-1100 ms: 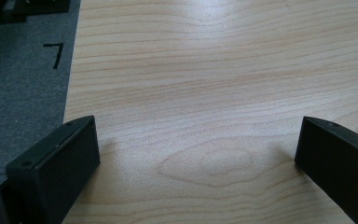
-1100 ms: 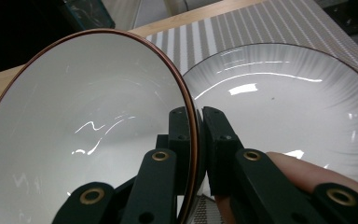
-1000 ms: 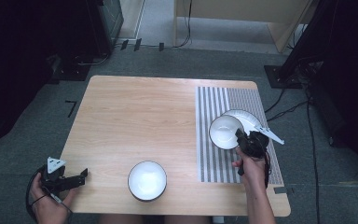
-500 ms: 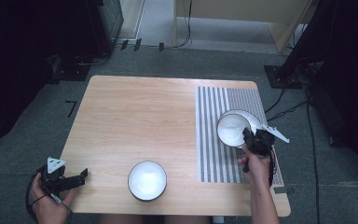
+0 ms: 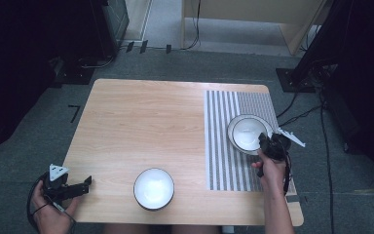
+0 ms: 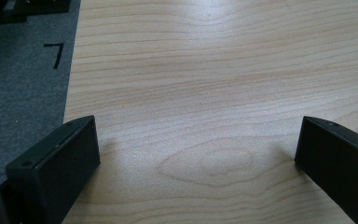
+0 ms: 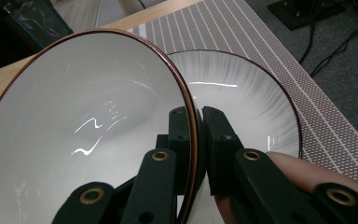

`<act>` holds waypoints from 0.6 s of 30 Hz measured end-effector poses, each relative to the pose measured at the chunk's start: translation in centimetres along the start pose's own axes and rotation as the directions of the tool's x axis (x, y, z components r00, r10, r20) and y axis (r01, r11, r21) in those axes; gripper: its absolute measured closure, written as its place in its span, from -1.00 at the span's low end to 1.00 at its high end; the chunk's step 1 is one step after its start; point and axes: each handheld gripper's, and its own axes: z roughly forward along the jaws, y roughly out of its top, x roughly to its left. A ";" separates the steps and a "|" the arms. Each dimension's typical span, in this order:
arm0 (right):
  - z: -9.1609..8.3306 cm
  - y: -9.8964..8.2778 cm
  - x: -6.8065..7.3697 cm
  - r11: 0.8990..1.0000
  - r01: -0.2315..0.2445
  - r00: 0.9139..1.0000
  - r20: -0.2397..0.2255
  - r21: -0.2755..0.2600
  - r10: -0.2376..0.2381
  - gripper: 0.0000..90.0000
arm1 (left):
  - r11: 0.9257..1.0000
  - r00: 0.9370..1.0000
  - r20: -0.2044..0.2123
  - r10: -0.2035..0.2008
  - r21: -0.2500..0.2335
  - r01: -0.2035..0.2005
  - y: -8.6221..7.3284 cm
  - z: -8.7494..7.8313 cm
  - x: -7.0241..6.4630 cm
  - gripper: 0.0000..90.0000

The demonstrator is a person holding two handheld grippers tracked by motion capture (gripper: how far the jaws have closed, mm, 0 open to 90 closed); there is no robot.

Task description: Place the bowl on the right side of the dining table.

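A: What has changed, starting from the left?

B: Nothing there. The left gripper (image 5: pixel 85 184) rests in the same spot at the near left corner of the table (image 5: pixel 141 112), its jaws wide apart with only bare wood between them

A: And the near bowl (image 5: pixel 154 188)?

B: Untouched, upright by the front edge, well apart from both grippers

A: So the move is on the right?

B: Yes. The right gripper (image 5: pixel 264 141) has carried the held bowl (image 5: pixel 247 132) a little to the right across the mat (image 5: pixel 224 161), and it now sits centred over the plate (image 5: pixel 231 130) instead of hanging off its left side

A: Is the grip sound?

B: In the right gripper view the jaws are pinched close on the rim, one pad inside the held bowl (image 7: pixel 88 135) and one outside, and the bowl is tilted. The plate (image 7: pixel 247 93) lies just behind it. I cannot tell whether the two touch

A: What does that mean for the work?

B: I judge the bowl is being set on the plate, with lowering and release left to do

A: Count?

B: Two grippers, two bowls, one plate, one mat, one table
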 end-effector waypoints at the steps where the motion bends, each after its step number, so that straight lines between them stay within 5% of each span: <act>1: 0.1 0.0 -0.1 1.000 -0.002 1.000 0.005 0.000 0.002 0.86 | 1.000 1.000 0.000 0.000 0.000 0.000 0.0 0.0 0.0 -1.00; 18: 2.0 -0.2 -1.6 0.999 -0.043 0.998 0.053 0.026 0.041 0.86 | 1.000 1.000 0.000 0.000 0.000 0.000 0.0 0.0 0.0 -1.00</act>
